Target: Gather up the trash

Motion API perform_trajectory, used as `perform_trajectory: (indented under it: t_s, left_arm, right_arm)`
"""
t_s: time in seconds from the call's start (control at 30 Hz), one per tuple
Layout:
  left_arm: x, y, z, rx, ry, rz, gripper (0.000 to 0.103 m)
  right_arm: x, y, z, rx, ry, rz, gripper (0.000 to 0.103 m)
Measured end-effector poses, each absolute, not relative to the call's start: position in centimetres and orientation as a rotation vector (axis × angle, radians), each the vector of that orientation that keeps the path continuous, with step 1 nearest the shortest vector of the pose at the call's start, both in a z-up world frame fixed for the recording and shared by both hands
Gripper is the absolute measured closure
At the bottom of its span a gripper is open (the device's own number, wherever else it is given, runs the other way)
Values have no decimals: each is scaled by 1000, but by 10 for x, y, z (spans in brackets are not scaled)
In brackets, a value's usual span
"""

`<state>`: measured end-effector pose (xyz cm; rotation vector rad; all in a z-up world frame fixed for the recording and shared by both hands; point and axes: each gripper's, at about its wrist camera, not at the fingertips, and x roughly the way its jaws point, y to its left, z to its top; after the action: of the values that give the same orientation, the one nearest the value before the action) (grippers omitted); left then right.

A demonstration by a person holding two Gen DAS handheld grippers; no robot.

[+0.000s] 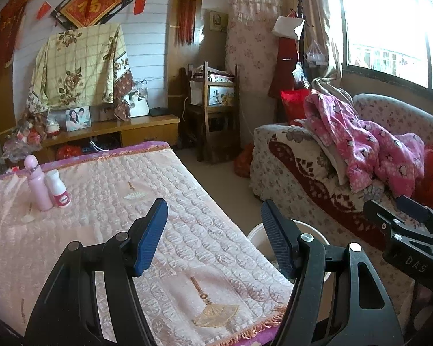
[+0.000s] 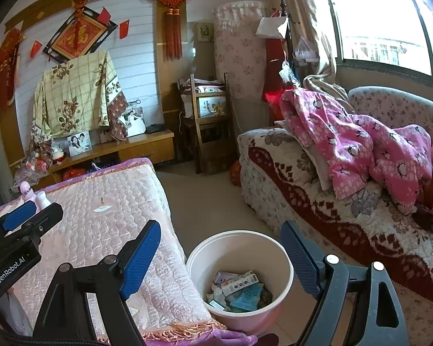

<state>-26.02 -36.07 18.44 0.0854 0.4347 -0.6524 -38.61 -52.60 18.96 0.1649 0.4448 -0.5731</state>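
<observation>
Right wrist: trash (image 2: 238, 291) in white bucket (image 2: 285, 268) below right gripper (image 2: 225, 262), jaws wide, empty.

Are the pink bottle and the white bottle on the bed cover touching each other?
Touching. In the left wrist view the pink bottle and the white bottle stand side by side with no gap visible between them.

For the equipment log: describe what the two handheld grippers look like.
Both are alike: the left gripper and right gripper have black angular frames with silver pivot bolts and two flat fingers faced with ribbed blue pads. White lettering "GenRobot.AI" marks the left gripper's body.
</observation>
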Motion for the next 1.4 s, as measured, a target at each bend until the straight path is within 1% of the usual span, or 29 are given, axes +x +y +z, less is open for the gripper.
perform_trajectory:
  t_s: [0.17, 0.23, 0.6, 0.73, 1.4]
  left_arm:
    - [-260, -360, 185, 87, 431, -654, 37]
    - [-261, -360, 187, 90, 426, -656, 37]
    - [-264, -362, 188, 92, 444, -682, 37]
    - [-265, -364, 187, 99, 445, -687, 37]
    - [-263, -367, 181, 123, 463, -686, 37]
  right_arm:
    - [-388, -525, 193, 158, 437, -578, 19]
    - [-389, -524, 194, 156, 434, -577, 15]
    - [-390, -523, 195, 147, 434, -573, 14]
    - [-392, -524, 193, 147, 435, -573, 12]
    - [-394, -526, 188, 151, 448, -580, 11]
